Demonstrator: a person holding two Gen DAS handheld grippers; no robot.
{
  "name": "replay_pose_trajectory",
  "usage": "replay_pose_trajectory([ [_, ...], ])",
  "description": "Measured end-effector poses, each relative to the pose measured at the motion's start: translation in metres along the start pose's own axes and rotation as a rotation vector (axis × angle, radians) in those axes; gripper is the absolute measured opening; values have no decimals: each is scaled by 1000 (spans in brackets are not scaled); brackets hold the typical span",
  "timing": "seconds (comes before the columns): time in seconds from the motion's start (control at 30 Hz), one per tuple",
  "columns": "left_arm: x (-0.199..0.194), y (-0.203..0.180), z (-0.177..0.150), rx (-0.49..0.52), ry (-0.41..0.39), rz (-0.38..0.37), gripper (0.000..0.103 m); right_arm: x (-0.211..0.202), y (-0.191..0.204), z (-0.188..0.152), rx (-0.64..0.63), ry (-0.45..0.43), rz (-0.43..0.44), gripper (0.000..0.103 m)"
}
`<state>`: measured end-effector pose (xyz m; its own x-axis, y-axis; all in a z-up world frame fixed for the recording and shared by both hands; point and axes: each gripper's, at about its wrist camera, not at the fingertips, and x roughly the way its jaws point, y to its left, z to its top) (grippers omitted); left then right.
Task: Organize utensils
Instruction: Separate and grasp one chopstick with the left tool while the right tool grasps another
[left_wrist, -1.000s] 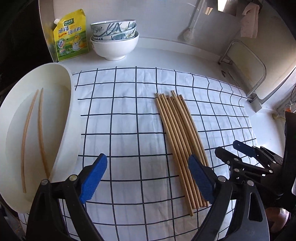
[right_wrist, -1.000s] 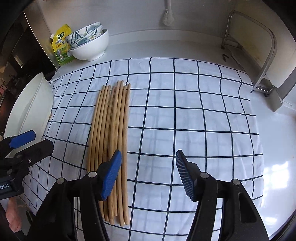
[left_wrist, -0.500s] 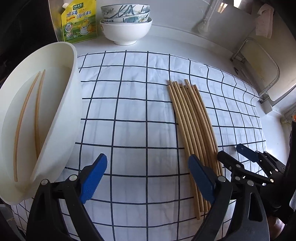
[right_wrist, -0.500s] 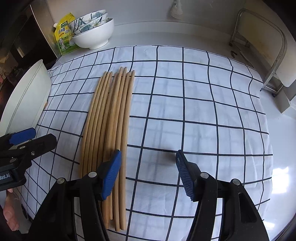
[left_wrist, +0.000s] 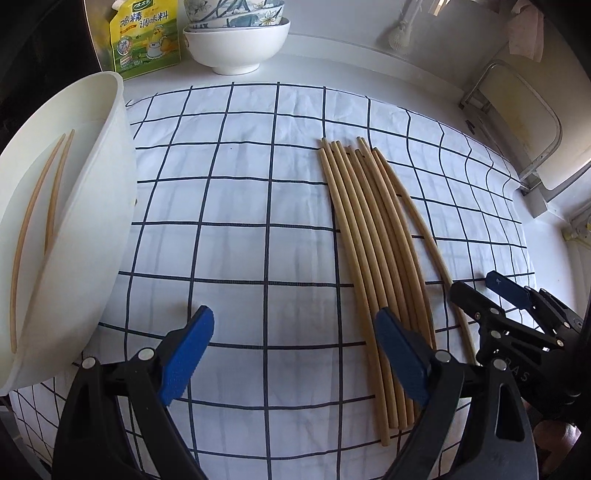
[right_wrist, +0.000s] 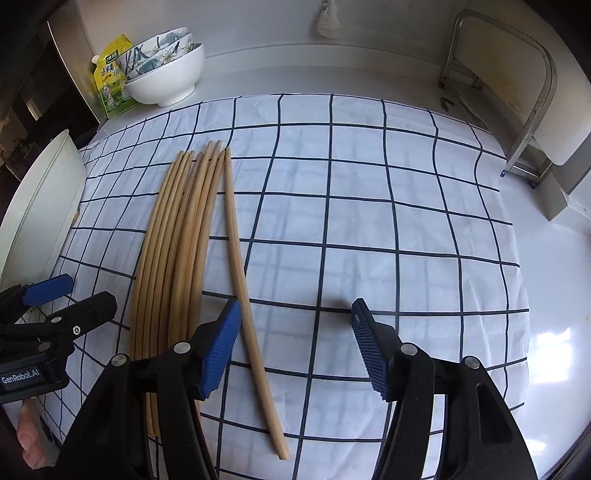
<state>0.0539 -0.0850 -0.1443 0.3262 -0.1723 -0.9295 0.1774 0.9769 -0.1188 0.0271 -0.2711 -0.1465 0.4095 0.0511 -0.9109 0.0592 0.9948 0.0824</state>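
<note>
Lying on the checked cloth (right_wrist: 369, 221), a bundle of chopsticks (right_wrist: 177, 240) has one chopstick (right_wrist: 243, 295) angled apart, between the spread fingers of the right hand-held gripper (right_wrist: 295, 343). The left hand-held gripper (left_wrist: 295, 354) hovers spread beside them. Two chopsticks (left_wrist: 37, 229) rest in the white tray (left_wrist: 92, 221).

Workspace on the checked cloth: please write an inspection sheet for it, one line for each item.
Surface: checked cloth on a white counter.
Job's things: chopstick bundle on the cloth; one chopstick angled apart from it; two chopsticks inside the white tray.
Clutter: stacked bowls, seasoning pouch.
Grippers: left gripper open, right gripper open, both empty.
Cables: nothing seen.
Surroundings: metal rack, wall.
</note>
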Motion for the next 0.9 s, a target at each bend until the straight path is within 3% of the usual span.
replay_pose_trajectory([
  [0.37, 14, -11, 0, 41, 0, 69, 88, -1, -6, -2, 7, 0, 9, 59],
  [0.5, 16, -15, 0, 71, 1, 156, 89, -2, -7, -3, 9, -2, 7, 59],
  [0.9, 16, -9, 6, 55, -14, 175, 87, 5, 7, 5, -69, -14, -18, 59],
])
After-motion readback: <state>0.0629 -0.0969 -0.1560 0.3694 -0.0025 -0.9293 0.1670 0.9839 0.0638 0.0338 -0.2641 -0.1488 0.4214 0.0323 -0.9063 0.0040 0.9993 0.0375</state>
